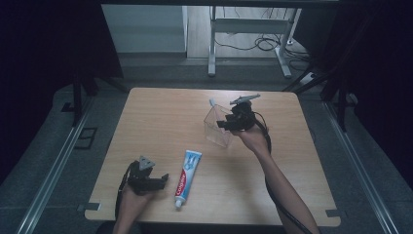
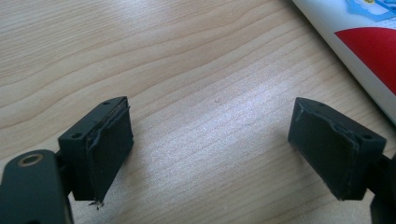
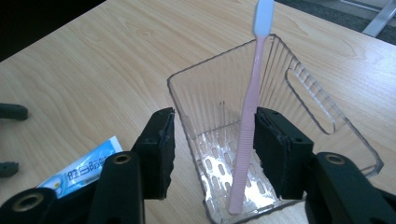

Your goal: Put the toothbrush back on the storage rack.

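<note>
A clear plastic bin stands on the wooden table, right of centre. A pink toothbrush with a white head leans upright inside it. My right gripper hovers open over the bin. Its jaws stand wide apart, and the toothbrush handle is close beside the right pad. A white, blue and red toothpaste tube lies flat near the front edge. My left gripper sits just left of the tube, open above bare wood. The tube's side is at the upper right of the left gripper view.
Beyond the table's far edge, a metal desk frame and cables stand on the floor. Dark curtains close in both sides. The toothpaste tube's end lies left of the bin in the right gripper view.
</note>
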Motion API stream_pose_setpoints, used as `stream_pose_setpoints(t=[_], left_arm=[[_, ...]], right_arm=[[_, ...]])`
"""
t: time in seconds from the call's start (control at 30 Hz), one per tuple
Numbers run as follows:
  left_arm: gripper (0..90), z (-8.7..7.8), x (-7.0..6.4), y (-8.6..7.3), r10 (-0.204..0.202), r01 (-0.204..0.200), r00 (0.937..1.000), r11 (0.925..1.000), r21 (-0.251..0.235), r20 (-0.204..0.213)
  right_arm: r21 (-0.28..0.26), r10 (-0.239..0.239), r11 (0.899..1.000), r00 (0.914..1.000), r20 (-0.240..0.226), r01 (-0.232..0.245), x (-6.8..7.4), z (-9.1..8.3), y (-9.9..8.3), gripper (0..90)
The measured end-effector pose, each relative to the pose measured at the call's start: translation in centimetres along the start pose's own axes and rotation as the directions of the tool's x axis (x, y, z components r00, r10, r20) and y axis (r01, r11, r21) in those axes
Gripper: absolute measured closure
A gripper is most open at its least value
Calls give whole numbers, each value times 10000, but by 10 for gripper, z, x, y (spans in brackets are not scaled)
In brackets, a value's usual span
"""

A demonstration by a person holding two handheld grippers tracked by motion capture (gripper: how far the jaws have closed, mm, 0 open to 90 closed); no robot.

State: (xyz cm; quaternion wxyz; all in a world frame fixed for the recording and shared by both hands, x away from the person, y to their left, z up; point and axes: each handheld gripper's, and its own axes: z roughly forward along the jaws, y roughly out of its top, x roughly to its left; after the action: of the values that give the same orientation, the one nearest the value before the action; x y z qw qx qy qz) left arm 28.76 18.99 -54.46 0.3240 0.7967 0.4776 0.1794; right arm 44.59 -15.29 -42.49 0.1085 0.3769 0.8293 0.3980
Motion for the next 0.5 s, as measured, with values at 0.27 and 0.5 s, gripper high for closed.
stream_pose_setpoints(t=[0.27, 0.5], left_arm=[[137, 0, 0, 0, 0, 0, 10000, 10000, 0, -2], [137, 0, 0, 0, 0, 0, 10000, 10000, -1, 0]], right_arm=[[-68, -131, 9999, 9999, -68, 130, 0, -10, -6, 418], [-190, -223, 9996, 9997, -104, 221, 0, -20, -12, 389]])
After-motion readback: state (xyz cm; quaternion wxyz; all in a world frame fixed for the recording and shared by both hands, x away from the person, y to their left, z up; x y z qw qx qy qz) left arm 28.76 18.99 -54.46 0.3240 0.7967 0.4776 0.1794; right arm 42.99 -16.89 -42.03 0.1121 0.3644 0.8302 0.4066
